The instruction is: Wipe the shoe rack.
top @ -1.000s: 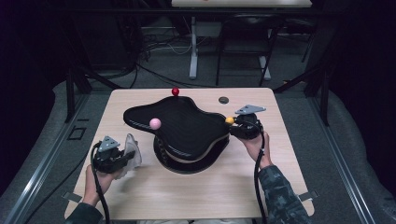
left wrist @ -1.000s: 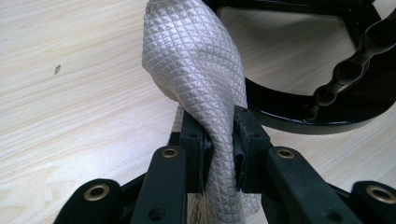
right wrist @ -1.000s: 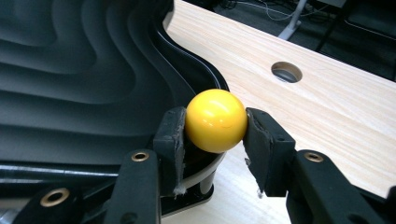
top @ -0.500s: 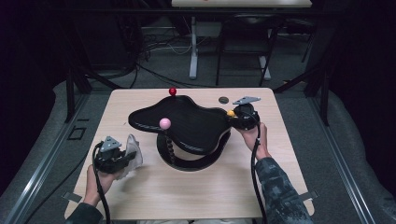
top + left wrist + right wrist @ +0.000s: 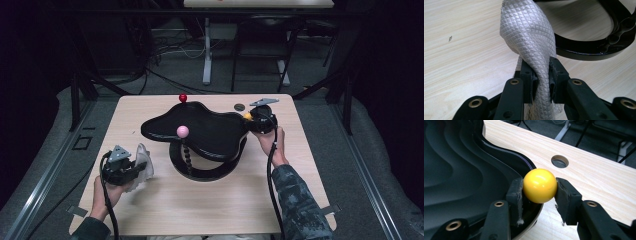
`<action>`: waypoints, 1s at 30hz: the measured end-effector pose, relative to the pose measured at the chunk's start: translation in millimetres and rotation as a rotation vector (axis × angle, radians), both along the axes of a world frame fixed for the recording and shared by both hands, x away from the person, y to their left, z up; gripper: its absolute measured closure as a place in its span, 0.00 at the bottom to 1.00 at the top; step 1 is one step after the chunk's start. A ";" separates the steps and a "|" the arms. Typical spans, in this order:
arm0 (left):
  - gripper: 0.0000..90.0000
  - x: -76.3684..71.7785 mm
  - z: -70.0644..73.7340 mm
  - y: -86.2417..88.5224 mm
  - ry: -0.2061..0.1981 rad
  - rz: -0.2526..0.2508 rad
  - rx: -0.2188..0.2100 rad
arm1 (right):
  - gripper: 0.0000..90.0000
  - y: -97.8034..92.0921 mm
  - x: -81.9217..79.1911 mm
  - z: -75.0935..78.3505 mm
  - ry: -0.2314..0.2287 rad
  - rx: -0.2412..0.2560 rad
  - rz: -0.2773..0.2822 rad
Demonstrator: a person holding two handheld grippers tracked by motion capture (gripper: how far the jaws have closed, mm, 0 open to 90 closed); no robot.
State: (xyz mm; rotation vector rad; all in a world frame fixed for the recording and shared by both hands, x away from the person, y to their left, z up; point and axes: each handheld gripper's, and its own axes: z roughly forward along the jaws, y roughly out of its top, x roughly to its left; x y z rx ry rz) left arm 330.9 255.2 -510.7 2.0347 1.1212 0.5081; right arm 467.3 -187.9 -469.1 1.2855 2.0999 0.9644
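A black wavy-edged tray (image 5: 215, 132) sits on a black ring base (image 5: 200, 173) in the middle of the table. Knobs stand at its rim: a pink ball (image 5: 182, 131) on a beaded stem, a red ball (image 5: 183, 97) at the far side and a yellow ball (image 5: 247, 116) at the right. My right gripper (image 5: 249, 117) is shut on the yellow ball (image 5: 540, 185), its jaws (image 5: 539, 188) pressing both sides beside the tray rim (image 5: 506, 157). My left gripper (image 5: 136, 167) rests at the front left, shut on a silvery quilted cloth (image 5: 529, 35) that rises between the jaws (image 5: 541, 75).
A round hole (image 5: 239, 106) is cut in the wooden tabletop (image 5: 200, 215) just beyond the right gripper. The ring base (image 5: 584, 48) lies close in front of the left gripper. Dark floor, cables and table legs lie past the far edge.
My right gripper has moved away from the person with the yellow ball, and the tray has swung with it; the pink ball has shifted right. The left gripper has stayed put.
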 end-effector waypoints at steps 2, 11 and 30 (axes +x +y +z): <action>0.84 0.0 0.5 1.4 0.000 0.003 -0.001 | 0.55 -1.1 -3.3 3.6 0.012 0.018 0.007; 0.83 0.0 1.8 -0.9 0.000 0.008 -0.005 | 0.33 1.1 -67.9 37.4 0.020 0.106 0.110; 0.85 1.3 2.0 -2.6 0.002 -0.005 -0.003 | 0.27 57.1 -152.1 97.0 -0.035 0.201 0.407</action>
